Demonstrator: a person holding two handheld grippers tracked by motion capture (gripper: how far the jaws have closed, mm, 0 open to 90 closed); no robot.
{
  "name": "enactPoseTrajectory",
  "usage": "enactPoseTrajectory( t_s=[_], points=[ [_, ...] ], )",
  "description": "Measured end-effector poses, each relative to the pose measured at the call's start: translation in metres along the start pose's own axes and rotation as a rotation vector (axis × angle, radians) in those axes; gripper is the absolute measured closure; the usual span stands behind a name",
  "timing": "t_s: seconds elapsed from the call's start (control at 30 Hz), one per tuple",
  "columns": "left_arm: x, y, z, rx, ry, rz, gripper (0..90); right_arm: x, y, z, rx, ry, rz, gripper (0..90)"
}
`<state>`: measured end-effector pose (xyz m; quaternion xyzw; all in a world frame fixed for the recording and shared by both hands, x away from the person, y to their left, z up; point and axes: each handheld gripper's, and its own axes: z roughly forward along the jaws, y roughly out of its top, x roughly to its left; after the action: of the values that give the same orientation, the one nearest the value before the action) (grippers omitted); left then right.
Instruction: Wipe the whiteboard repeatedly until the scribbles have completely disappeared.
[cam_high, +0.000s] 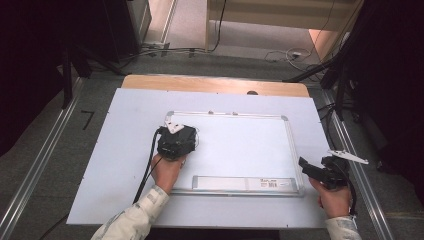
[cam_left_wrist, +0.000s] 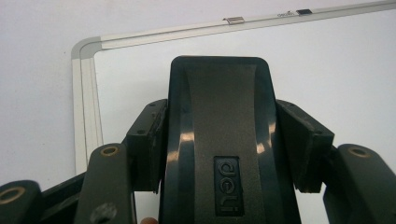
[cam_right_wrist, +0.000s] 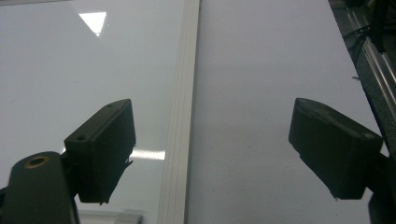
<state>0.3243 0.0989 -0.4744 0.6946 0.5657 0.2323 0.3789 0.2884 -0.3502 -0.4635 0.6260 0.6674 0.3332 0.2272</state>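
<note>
A white whiteboard (cam_high: 240, 145) with a silver frame lies flat on the table. My left gripper (cam_high: 177, 140) is over its near-left part, shut on a black eraser (cam_left_wrist: 219, 130) marked "deli"; in the left gripper view both pads (cam_left_wrist: 149, 140) press its sides, and the board's corner (cam_left_wrist: 86, 46) lies just beyond. My right gripper (cam_high: 305, 164) hovers at the board's right edge, open. In the right gripper view its jaws (cam_right_wrist: 219, 149) stand wide apart over the board's frame strip (cam_right_wrist: 182, 116), with nothing between them.
A long silver tray (cam_high: 245, 184) runs along the board's near edge. A pale sheet (cam_high: 125, 150) covers the wooden table (cam_high: 215, 84). Metal rails (cam_high: 40, 165) flank the table, and cables (cam_high: 280, 54) lie on the floor behind it.
</note>
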Motion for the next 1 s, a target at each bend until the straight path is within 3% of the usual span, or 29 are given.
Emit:
enactPoseTrajectory(
  t_s=[0.5,1.0],
  points=[
    [-0.01,-0.007,0.006,0.019,-0.022,0.036,41.0,0.0,0.0,0.0,0.003,0.0,-0.004,13.5],
    [-0.013,-0.01,0.015,0.034,-0.007,0.067,41.0,0.0,0.0,0.001,0.005,-0.002,-0.004,13.5]
  ],
)
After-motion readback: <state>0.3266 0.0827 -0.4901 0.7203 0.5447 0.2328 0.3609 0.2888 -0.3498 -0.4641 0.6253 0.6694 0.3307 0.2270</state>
